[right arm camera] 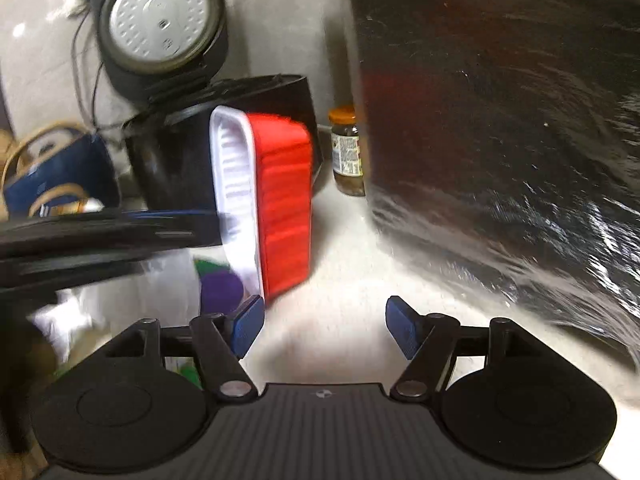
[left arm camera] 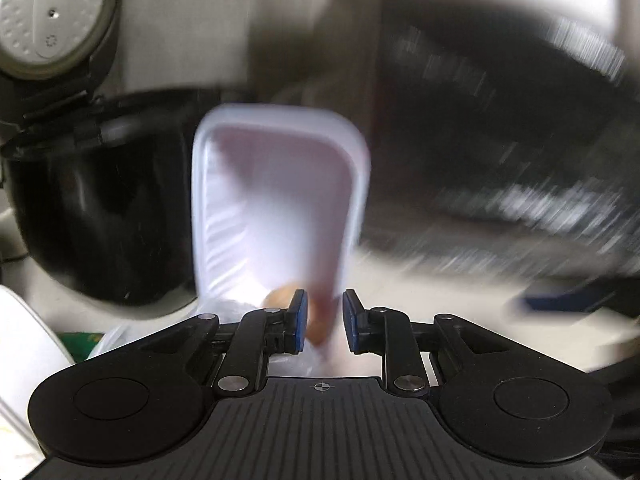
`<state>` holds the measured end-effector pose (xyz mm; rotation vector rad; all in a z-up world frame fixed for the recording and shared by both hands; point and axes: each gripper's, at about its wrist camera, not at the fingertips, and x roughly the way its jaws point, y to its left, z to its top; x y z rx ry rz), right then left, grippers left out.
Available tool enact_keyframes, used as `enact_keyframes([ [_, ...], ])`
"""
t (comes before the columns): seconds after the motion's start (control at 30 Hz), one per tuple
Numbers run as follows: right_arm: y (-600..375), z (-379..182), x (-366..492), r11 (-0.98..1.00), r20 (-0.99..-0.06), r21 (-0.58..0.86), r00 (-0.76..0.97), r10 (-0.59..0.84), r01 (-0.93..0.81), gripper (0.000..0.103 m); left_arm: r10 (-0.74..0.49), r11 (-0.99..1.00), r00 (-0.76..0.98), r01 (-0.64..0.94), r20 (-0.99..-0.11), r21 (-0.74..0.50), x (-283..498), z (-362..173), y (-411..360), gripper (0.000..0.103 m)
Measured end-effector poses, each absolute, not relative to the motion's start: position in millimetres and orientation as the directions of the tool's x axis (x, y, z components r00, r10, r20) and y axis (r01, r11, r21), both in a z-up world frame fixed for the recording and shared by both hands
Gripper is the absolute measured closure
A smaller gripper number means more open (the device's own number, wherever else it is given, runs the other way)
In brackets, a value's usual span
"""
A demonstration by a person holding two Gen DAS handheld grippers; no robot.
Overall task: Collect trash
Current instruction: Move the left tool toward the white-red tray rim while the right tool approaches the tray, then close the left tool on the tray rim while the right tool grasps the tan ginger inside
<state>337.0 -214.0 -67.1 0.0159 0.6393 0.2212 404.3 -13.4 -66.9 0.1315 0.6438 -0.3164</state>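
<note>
Your left claw (left arm camera: 324,322) grips tray rim; right claw (right arm camera: 325,328) gapes, empty.

Tray (left arm camera: 276,200), white inside w/ red outside (right arm camera: 286,208), is held on edge above the desk (right arm camera: 344,280). Behind: black rice cooker (left arm camera: 100,232) w/ lid up; jar (right arm camera: 347,152) beside big dark appliance (right arm camera: 500,120).

Home kitchen: rice cooker (right arm camera: 160,32), pickle jar (right arm camera: 347,152).
</note>
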Motion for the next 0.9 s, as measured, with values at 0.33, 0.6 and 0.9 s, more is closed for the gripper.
enact_keyframes([
  [0.33, -188.5, -65.2, 373.8, 0.957, -0.573, 0.133, 0.767, 0.287, -0.259, 0.025, -0.072, 0.983, 0.753, 0.167, -0.654, 0.083, 371.2, -83.3, 48.7, 0.078],
  [0.6, -183.7, -83.5, 438.8, 0.998, -0.658, 0.061, 0.752, 0.042, -0.003, 0.028, -0.114, 0.992, 0.747, 0.126, -0.655, -0.03, 355.7, -74.4, 83.1, 0.081],
  [0.9, -208.0, -85.1, 394.5, 0.997, -0.614, 0.015, 0.787, 0.065, -0.071, 0.02, -0.337, 0.934, 0.785, 0.347, -0.521, -0.081, 397.3, -48.2, 27.5, 0.079],
])
